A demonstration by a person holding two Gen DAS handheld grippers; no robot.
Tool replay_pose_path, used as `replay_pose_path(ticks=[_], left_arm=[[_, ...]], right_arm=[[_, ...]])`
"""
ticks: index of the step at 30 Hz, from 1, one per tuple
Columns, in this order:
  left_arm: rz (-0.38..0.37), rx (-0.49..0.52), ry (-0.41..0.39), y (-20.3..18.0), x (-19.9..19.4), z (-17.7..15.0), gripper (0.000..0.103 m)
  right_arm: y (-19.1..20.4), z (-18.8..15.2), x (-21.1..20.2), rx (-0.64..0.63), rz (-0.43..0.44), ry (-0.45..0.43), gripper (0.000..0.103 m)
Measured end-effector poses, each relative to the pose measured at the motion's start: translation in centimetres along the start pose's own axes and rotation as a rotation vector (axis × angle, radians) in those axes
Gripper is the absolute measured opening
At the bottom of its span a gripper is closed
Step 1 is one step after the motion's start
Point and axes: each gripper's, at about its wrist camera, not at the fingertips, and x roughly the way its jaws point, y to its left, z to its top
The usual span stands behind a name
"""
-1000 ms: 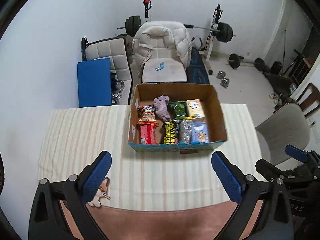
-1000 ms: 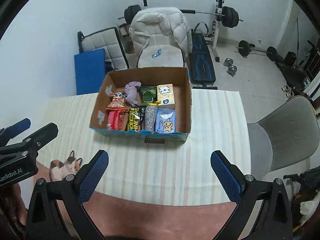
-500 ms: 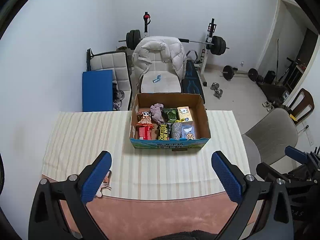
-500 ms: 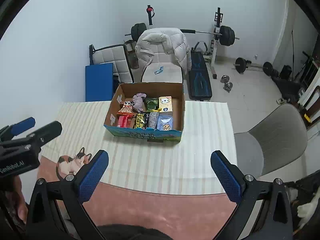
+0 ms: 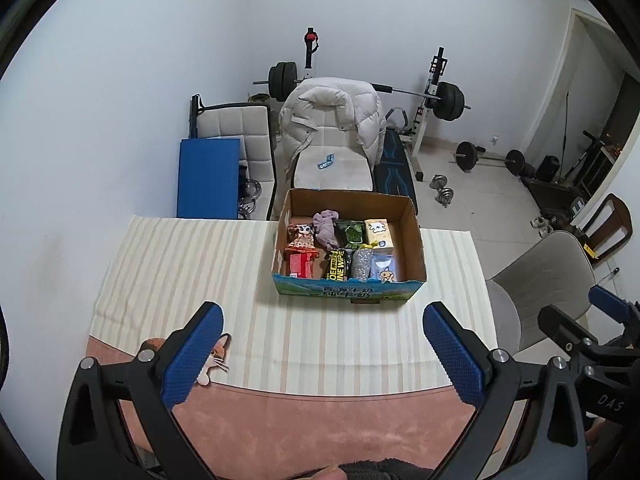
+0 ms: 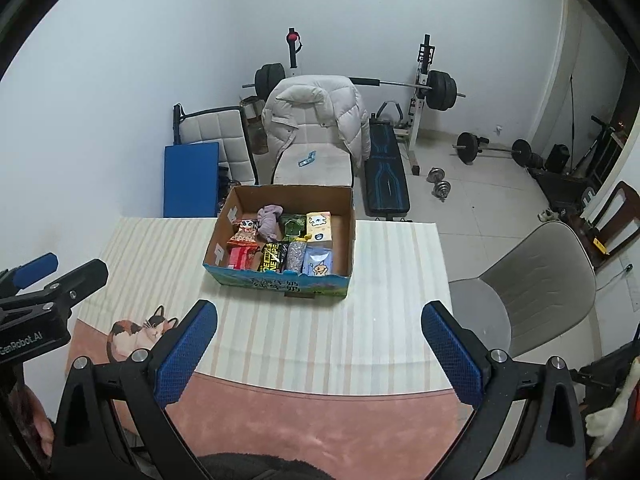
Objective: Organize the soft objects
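Both grippers have drawn back and risen since a second ago, so the cardboard box (image 5: 348,294) now looks smaller and sits farther up each view, with more of the room showing behind it.

Nearest, the left gripper (image 5: 324,358) hovers over the near edge of the table (image 5: 180,280) with its two blue-padded fingers (image 5: 192,356) spread wide and nothing between them. The right gripper (image 6: 318,354) is posed the same way, also wide apart and holding nothing, pointing forward and down toward the box. Each gripper shows at the edge of the other's view: the two are side by side, well short of the box.

A striped cloth covers the table, and one cat picture (image 6: 138,332) is printed on the pink mat near the left gripper.

Farther on, one open box stands on the cloth toward the table's far edge. Inside lie about nine soft items in two rows: a red pack (image 5: 301,266), a black-and-yellow wipes pack (image 5: 336,265), a grey speckled pouch (image 5: 361,263) and a pale blue pack (image 5: 386,269) in front; a small doll (image 5: 302,237), a purple cloth (image 5: 326,229), a green pack (image 5: 351,232) and a yellow tissue pack (image 5: 379,233) behind.

Beyond the table stands one chair draped with a white padded jacket (image 5: 330,116), then one barbell rack against the wall.
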Motion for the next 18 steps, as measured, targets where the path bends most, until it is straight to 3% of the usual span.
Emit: replay_pose_path(ticks=[18], left_arm=[[0.008,0.012,-0.04,-0.3,-1.6,-0.1,0.103]], right_arm=[[1.0,0.6,-2.4,0.0,-0.032,-0.053,0.103]])
